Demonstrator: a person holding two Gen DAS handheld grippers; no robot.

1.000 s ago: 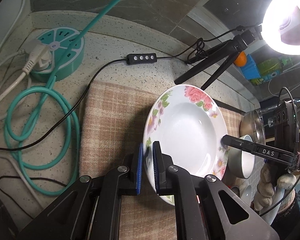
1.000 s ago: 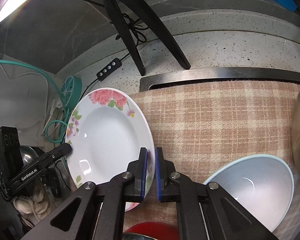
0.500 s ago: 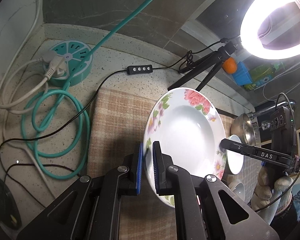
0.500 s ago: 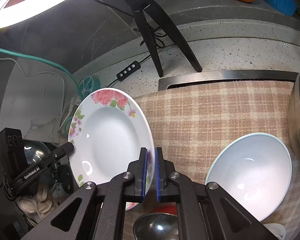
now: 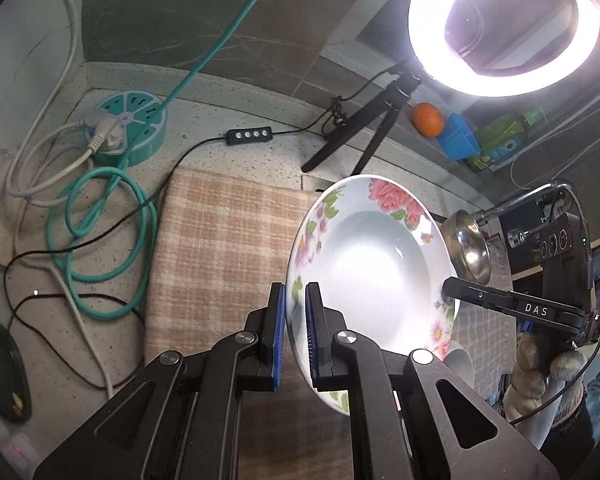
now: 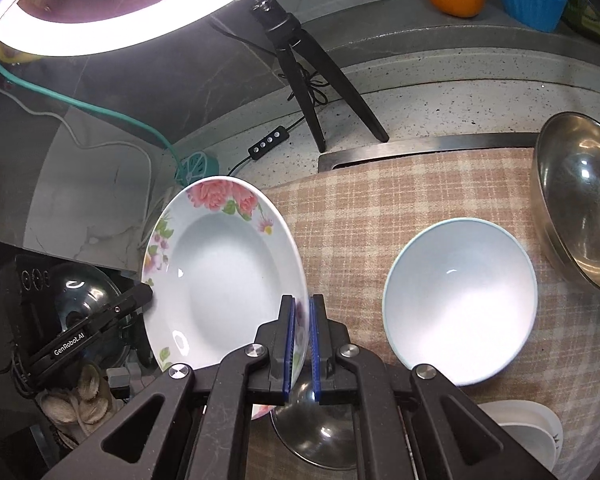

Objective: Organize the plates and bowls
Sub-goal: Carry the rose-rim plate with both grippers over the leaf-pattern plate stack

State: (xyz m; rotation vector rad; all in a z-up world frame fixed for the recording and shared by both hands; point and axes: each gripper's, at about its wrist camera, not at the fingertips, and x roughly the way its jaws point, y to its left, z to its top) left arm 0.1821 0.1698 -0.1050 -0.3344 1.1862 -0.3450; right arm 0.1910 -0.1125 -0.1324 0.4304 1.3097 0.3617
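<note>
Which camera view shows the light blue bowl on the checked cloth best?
The right wrist view. There the light blue bowl shows whole, upright on the checked cloth, right of the floral plate pinched by both grippers. In the left wrist view that plate and the right gripper hide the bowl.

Each wrist camera looks close along its own fingers from opposite rims of the floral plate (image 5: pixel 374 264) (left facing right, right facing left), sharing the checked cloth (image 6: pixel 384 208) and far tripod (image 5: pixel 360 136).
</note>
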